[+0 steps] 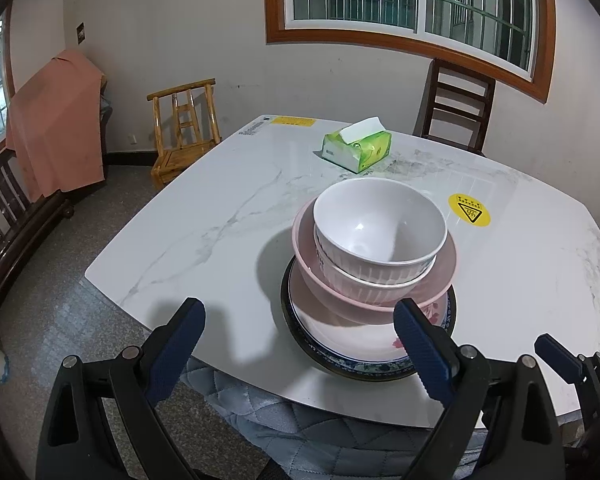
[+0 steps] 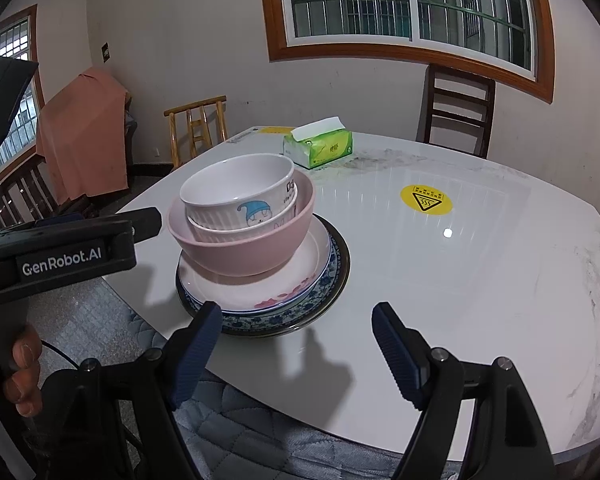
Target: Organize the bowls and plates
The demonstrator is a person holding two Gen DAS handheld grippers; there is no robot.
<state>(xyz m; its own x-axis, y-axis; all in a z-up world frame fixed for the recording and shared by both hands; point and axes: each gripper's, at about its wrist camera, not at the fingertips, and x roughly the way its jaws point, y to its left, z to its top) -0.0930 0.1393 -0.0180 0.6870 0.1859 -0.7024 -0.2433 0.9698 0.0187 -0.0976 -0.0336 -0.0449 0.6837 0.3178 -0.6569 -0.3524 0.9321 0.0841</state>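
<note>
A single stack stands near the front edge of the marble worktop [image 1: 188, 216]: a dark-rimmed plate [image 2: 338, 276] at the bottom, a blue-patterned plate [image 2: 268, 318] on it, a white plate [image 2: 300, 268] with pink flowers on that, then a pink bowl [image 2: 240, 248], and two white bowls nested inside it, the upper white bowl [image 2: 236, 192] showing a blue cartoon figure on its side. The left tongs [image 1: 300, 320] hover wide apart and hold nothing, just before the stack at the worktop's near edge, the right-hand pad overlapping the plates' rim in the left wrist view. The right tongs [image 2: 296, 320] also gape wide and empty, to the right of the stack, with bare worktop between the pads. Farther back lie a green tissue pack [image 1: 358, 146] and a yellow round warning sticker [image 2: 427, 199], both well apart from the stack. A dark chair [image 1: 456, 108] stands at the far side and a bamboo chair [image 1: 184, 124] by the wall.
</note>
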